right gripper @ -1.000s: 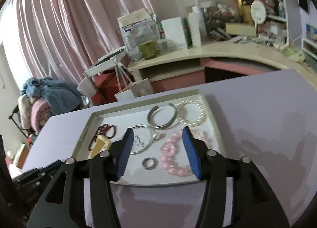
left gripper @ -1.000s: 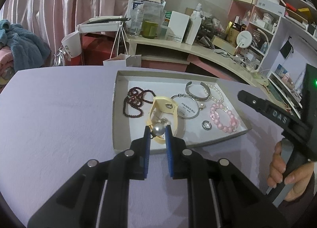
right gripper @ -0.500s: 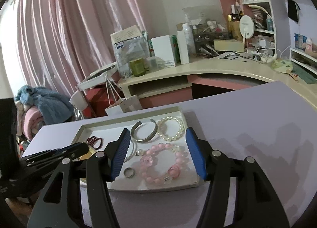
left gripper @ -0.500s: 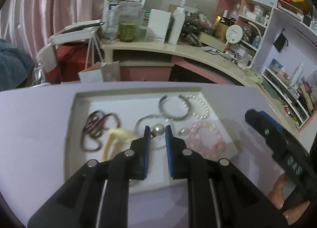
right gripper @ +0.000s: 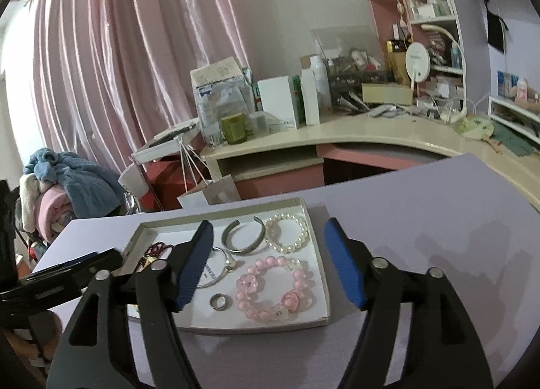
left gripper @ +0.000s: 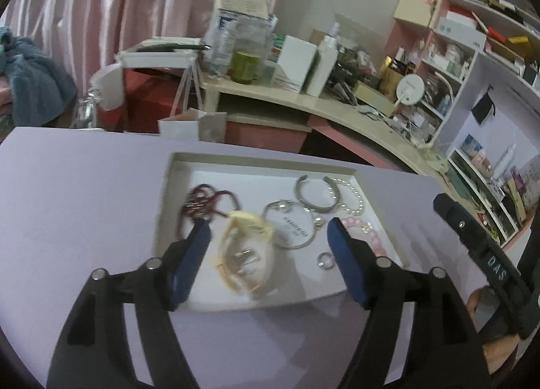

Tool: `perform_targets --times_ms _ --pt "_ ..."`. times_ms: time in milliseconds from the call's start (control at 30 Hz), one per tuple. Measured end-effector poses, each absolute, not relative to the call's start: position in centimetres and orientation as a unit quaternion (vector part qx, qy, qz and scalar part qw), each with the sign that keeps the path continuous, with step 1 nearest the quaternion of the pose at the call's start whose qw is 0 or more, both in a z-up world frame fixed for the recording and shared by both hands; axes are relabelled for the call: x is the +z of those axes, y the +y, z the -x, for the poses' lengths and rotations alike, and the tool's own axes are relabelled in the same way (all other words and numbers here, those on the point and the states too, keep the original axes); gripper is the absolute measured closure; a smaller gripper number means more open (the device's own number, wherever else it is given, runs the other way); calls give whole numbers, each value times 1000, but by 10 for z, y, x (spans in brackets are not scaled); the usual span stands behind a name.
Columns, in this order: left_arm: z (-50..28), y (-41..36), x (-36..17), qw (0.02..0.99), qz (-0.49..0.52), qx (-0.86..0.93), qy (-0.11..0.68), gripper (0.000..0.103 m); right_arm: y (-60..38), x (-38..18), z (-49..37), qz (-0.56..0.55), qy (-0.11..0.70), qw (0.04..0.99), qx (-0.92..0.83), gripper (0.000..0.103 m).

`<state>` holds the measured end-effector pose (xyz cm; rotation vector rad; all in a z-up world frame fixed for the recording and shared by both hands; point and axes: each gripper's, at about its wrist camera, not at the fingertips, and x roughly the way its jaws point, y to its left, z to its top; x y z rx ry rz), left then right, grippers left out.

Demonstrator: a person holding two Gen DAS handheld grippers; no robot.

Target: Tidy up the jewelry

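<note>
On table (right gripper: 438, 220), lavender top, one shallow cardboard tray (right gripper: 322, 294) w/ white floor; all jewelry seen lies inside it, none on bare table.

Contents, per both wrist views: pearl bracelet (right gripper: 287, 233) at far right corner; silver cuff bangle (right gripper: 243, 235) just beside it, touching or nearly so; pink bead bracelet (right gripper: 268, 287) w/ flower charms near front right; small silver ring (right gripper: 219, 302) just left of it; thin silver hoop bangle (left gripper: 292, 225) w/ lettered card inside, mid-tray; dark red bead strand (left gripper: 206, 203) bunched at far left; yellow ribbon-like piece (left gripper: 244, 240) w/ small metal bits on it, blurred, front left; pearl drop (right gripper: 231, 263) by hoop's edge.

Left gripper (left gripper: 268, 247): jaws have just been opening, now spread wide, nothing between pads, poised over yellow piece. Right gripper (right gripper: 268, 262): jaws also just widened, spread, empty, above pink bracelet.

Progress, est.: gathering into tray looks done or near done; items mostly apart, not tangled; left to do, if anything: tidy red strand & yellow piece; cannot tell if more pieces wait out of view.
</note>
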<state>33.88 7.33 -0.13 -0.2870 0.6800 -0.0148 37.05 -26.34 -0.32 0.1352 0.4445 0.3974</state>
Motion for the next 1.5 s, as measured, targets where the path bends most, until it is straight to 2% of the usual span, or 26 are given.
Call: perform_targets --times_ms 100,200,300,500,900,1500 --pt "-317 84 7 938 141 4 315 15 -261 2 -362 -58 211 954 203 17" --pt "-293 91 15 944 146 11 295 8 -258 6 -347 -48 205 954 213 8" --pt "-271 92 20 949 147 11 278 2 -255 7 -335 -38 203 953 222 4" --pt "-238 83 28 960 123 17 250 2 -256 13 -300 -21 171 960 219 1" --pt "-188 61 20 977 76 41 195 2 -256 -5 -252 4 178 959 220 1" --pt "-176 55 -3 975 74 29 206 2 -258 -22 -243 -6 197 956 217 1"
